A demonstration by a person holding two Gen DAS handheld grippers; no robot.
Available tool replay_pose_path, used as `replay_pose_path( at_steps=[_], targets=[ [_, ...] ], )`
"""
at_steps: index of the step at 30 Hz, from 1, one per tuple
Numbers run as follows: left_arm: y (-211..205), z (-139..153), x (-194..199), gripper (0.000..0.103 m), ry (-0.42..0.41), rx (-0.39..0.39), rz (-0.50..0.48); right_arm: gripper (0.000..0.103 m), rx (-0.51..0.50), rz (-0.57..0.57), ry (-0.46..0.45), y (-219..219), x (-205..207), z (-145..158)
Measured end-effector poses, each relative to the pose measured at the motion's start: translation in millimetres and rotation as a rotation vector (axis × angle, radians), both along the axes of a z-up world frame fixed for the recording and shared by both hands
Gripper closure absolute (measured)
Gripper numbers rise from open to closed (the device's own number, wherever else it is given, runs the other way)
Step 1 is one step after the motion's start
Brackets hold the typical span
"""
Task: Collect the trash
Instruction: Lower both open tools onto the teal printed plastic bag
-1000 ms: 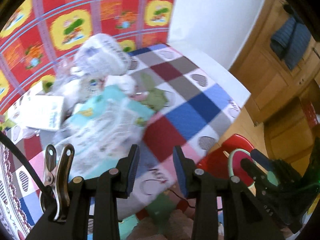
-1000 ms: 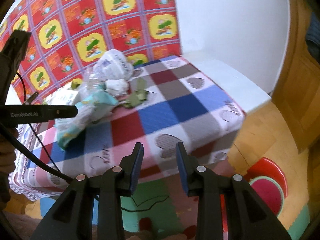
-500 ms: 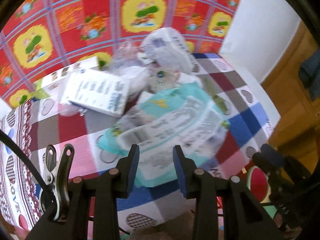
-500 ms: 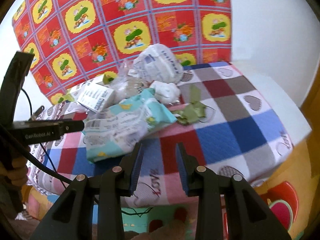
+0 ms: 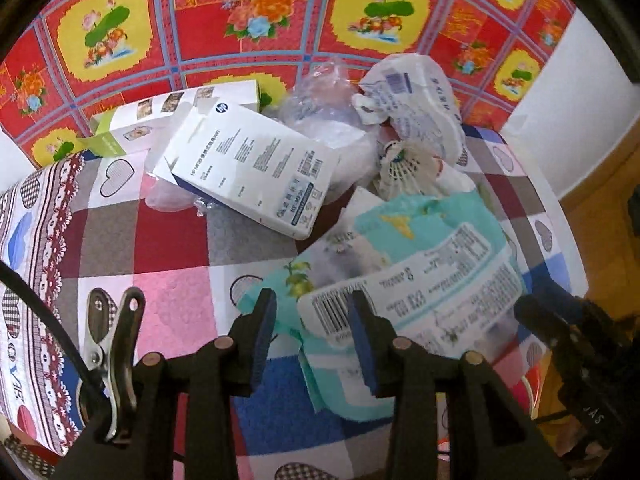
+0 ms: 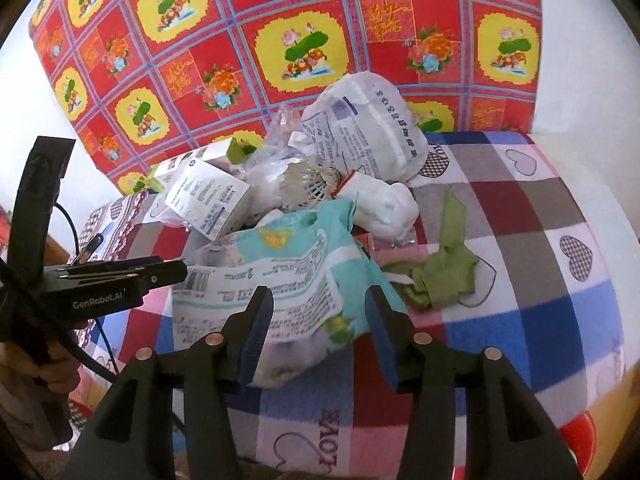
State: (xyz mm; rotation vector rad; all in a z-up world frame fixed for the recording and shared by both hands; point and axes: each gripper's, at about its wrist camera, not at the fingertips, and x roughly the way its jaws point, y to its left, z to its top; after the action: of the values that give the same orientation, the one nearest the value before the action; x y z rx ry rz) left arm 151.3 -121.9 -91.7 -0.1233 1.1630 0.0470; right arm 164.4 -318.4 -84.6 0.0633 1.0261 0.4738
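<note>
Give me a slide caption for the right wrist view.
Right tongs opening over teal wrapper amid trash piled on checkered cloth.

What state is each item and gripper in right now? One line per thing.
Teal bag: crumpled, lying flat.
White box: closed, tilted on the pile.
White bag: stuffed, on the pile.
Left gripper: opening, empty.
Right gripper: opening, empty.
</note>
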Motion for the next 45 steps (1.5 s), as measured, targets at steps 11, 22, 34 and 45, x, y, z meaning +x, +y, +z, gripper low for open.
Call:
replay_pose_path(
  at_steps=[11,22,34,45],
  targets=[
    [-2.2,-18.4,14.1,0.054,0.005,0.001,0.03,0.054,-0.017,0.045,0.047,0.8,20.9,-22.9],
    [0.5,-22.6,13.2,0.043,-0.019,0.001,0.061,0.054,-0.067,0.12,0.102,10.3,20.7,-43.3],
    [21.2,-27.0,9.1,0.042,-0.019,-0.047,0.159,0.054,-0.089,0.13,0.108,14.6,22.6,-45.8],
    [19.4,-28.3,7.4,0.043,-0.044,-0.081,0.111,0.056,-0.085,0.106,0.095,18.9,21.7,-45.6]
  ],
)
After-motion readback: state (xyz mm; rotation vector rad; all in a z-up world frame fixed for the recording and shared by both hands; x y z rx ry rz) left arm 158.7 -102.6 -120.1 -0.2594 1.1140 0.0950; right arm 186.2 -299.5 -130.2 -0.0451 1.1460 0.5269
